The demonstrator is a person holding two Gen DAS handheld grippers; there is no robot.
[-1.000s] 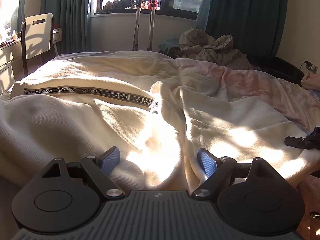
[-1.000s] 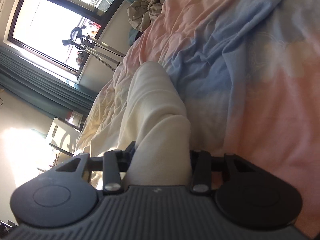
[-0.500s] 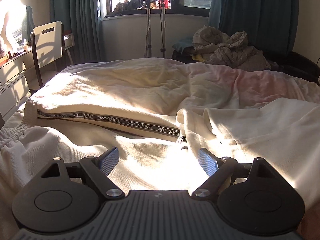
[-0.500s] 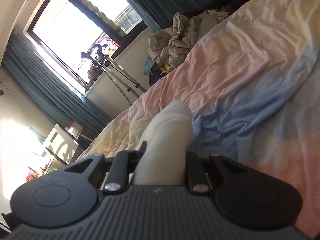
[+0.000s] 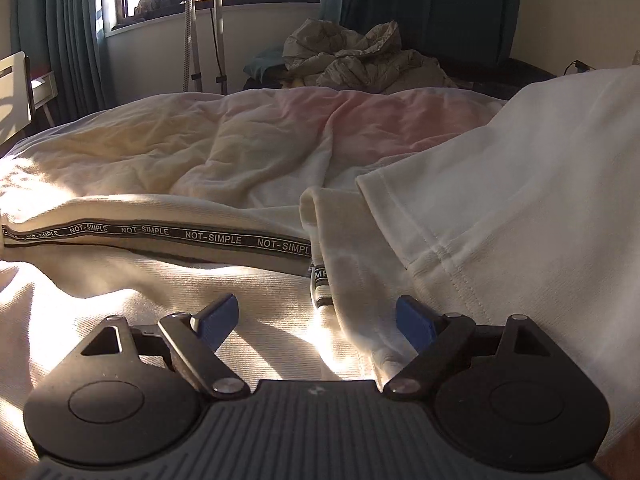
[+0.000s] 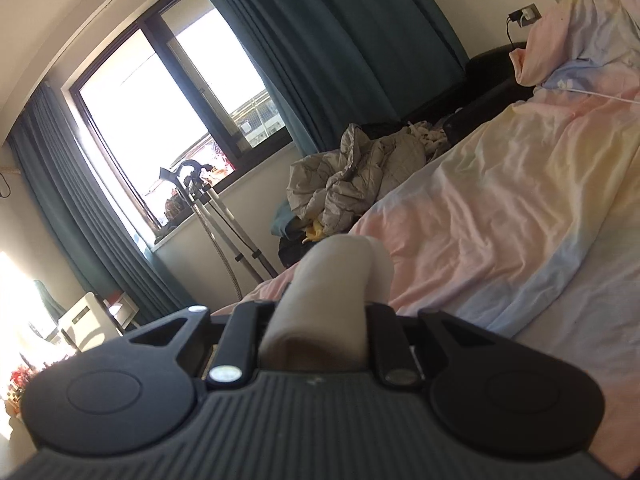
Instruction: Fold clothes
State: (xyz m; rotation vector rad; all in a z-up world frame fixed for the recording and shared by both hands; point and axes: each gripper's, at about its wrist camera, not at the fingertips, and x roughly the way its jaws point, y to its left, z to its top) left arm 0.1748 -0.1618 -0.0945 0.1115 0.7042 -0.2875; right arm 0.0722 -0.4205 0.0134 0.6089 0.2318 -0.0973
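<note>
Cream sweatpants [image 5: 168, 276] with a black "NOT-SIMPLE" side stripe [image 5: 200, 236] lie across the bed. My left gripper [image 5: 316, 320] is open, low over the fabric, its blue pads on either side of a fold near the stripe's end. One trouser leg [image 5: 528, 184] rises up at the right. My right gripper [image 6: 316, 332] is shut on a bunched part of this cream fabric [image 6: 332, 280] and holds it raised above the bed.
The bed has a pastel pink, yellow and blue duvet [image 6: 500, 200]. A heap of grey bedding [image 5: 360, 60] lies beyond the bed under the window. Crutches [image 5: 192, 24] lean at the sill. A white chair [image 5: 16, 88] stands at the left. A pillow [image 6: 568, 40] lies far right.
My right gripper has lifted the cream fabric higher and tilted up, so the leg now rises at the right of the left wrist view. My left gripper moved lower and closer to the stripe.
</note>
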